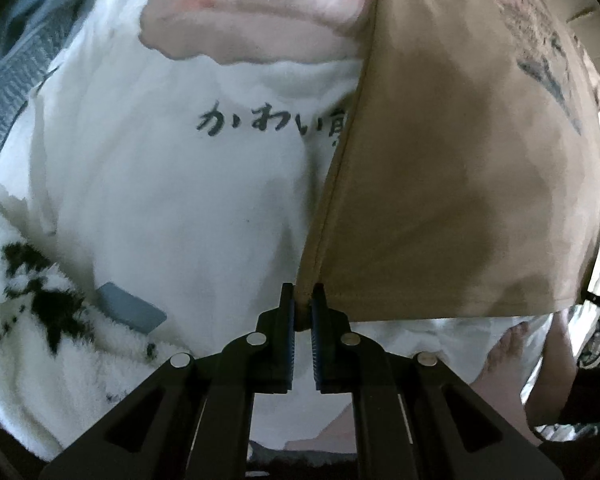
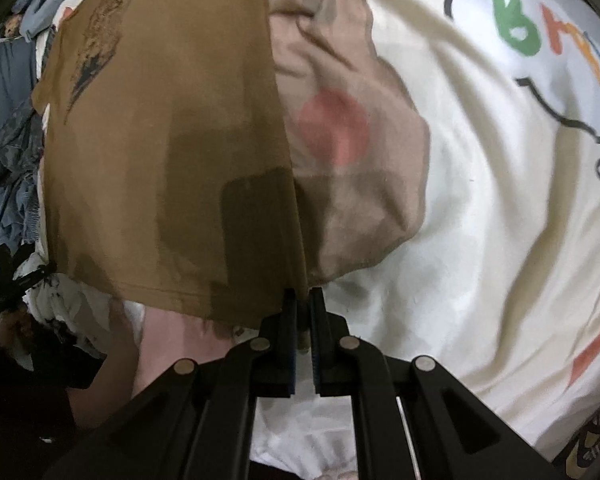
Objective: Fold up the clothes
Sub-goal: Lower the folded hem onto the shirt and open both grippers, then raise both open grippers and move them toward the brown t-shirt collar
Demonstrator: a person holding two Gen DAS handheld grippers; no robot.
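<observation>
Our left claw (image 1: 303,300) and right claw (image 2: 303,300) each pinch a corner of the brown shirt (image 1: 452,184). The white shirt (image 1: 172,184) reads "かわい".

Colour-wise, the shirt you're holding is tan-brown (image 1: 452,184), plain apart from a scratchy dark print near the top, too smeared to read. It looks more mustard from the right wrist (image 2: 160,152). Under it you've got a white tee (image 1: 160,184) with a beige-pink bear face, red-pink cheek blob and black Japanese lettering. Left of that sits a fluffy white throw with black splotches (image 1: 36,312), and a grey-blue ribbed garment (image 1: 16,72) up in the corner. On your right there's a cream fabric (image 2: 480,240) with a black-outlined white cloud, green, orange and blue letters. Both grippers (image 1: 302,300) (image 2: 303,300) are black with blue pads.
</observation>
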